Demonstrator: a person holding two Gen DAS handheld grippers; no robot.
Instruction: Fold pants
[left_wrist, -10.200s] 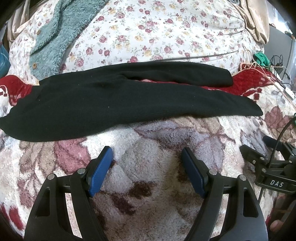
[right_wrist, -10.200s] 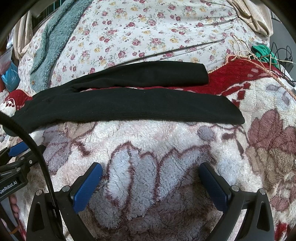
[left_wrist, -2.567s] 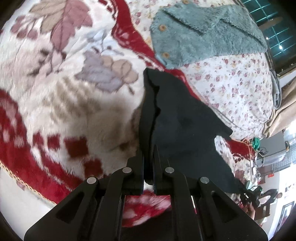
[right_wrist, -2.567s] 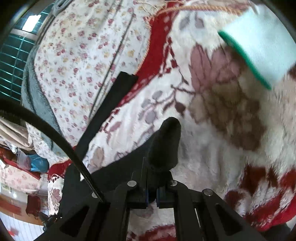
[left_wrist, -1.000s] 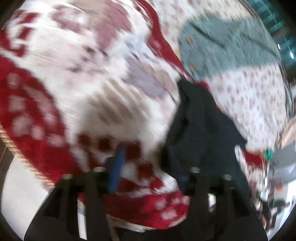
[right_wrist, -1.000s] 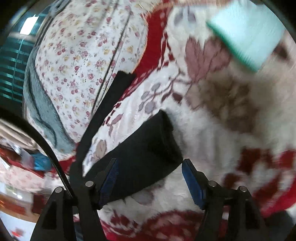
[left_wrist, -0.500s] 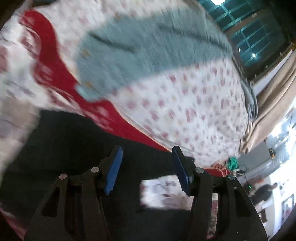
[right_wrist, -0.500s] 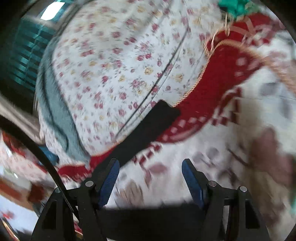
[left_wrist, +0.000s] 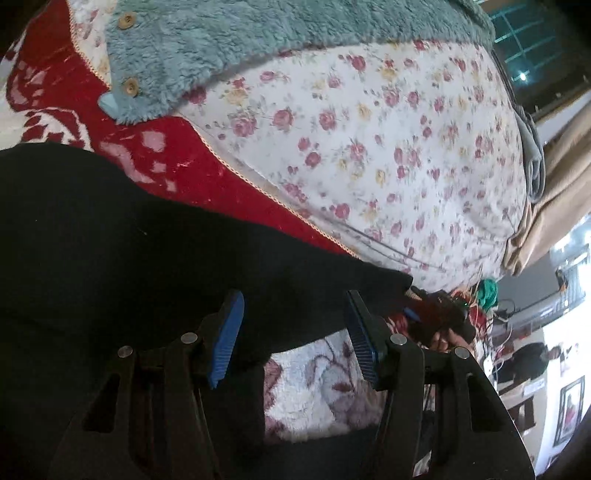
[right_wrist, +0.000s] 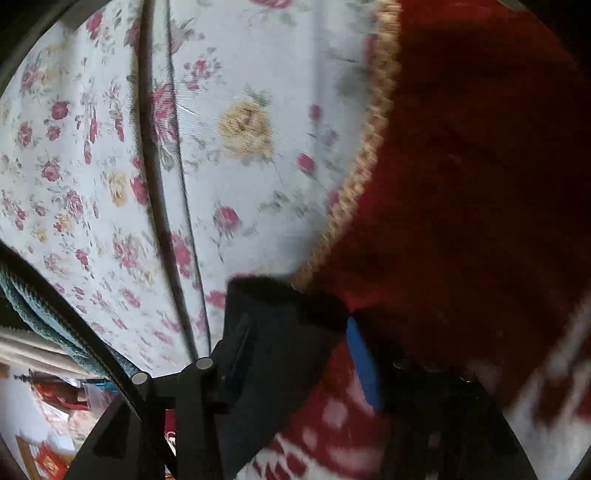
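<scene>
progress: early, by the look of it. No finished fold can be seen anywhere yet.
done so far: the pants (left_wrist: 110, 240) are laid out long on the blanket (left_wrist: 306, 387), and both jaws are brought in over the cloth.
left to do: the far leg likely has to be carried over onto the near one, then the whole length has to be doubled up, maybe twice. That's a guess from the layout only.
where the pants are: spread across the plush red-and-white blanket, just below the flowered quilt (left_wrist: 369, 147). The teal fleece (left_wrist: 221, 37) is kept well apart from them, up on the quilt.
how the pants look: plain black, soft, matte knit. The far leg is stretched out flat and fairly smooth to a squared-off cuff (right_wrist: 273, 314). A strip of blanket is left showing between it and a second dark band lower down, so the legs are taken to be apart.
left gripper (left_wrist: 293, 334): jaws are held wide over the black cloth, with nothing pinched.
right gripper (right_wrist: 291, 332): jaws have just been closing and are now fairly narrow. The cuff is sat between them, but a gap is seen beside the blue pad (right_wrist: 364, 365), so it's not counted as clamped yet. The view is blurred.
</scene>
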